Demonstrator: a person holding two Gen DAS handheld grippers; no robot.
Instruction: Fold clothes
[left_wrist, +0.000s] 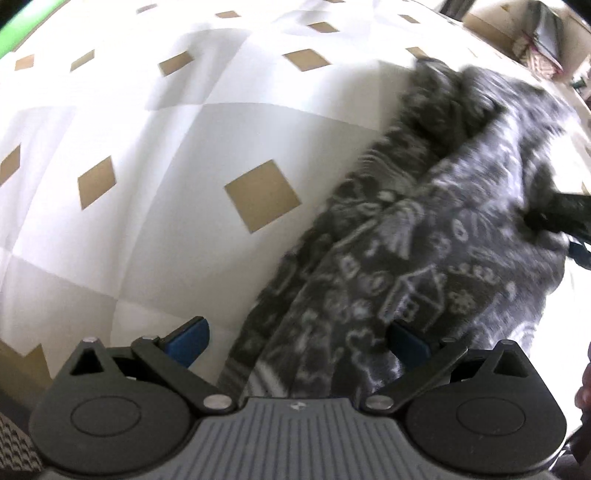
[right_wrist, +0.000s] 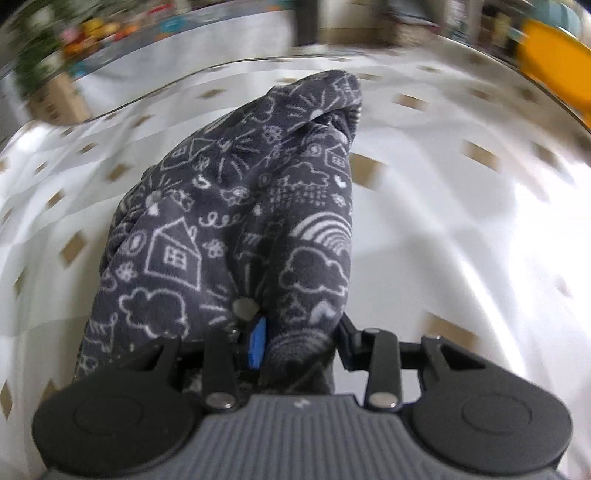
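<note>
Two grippers here, both over the same dark grey garment (right_wrist: 229, 229) with the white doodle print (houses, clouds, a rainbow); the right gripper (right_wrist: 295, 343) is pinching a bunched fold of it between its blue pads, jaws drawn in tight on the fabric; from there the cloth rises in a crumpled peak towards the far edge of the worktop (right_wrist: 461, 240); the left gripper (left_wrist: 297, 338) has its jaws spread wide, with the garment's near end lying between the fingers, and I can't see either pad pressing on it; the rest of the fabric trails off towards the worktop's far right corner; the worktop has a white cloth with tan diamonds; background is just blur.
</note>
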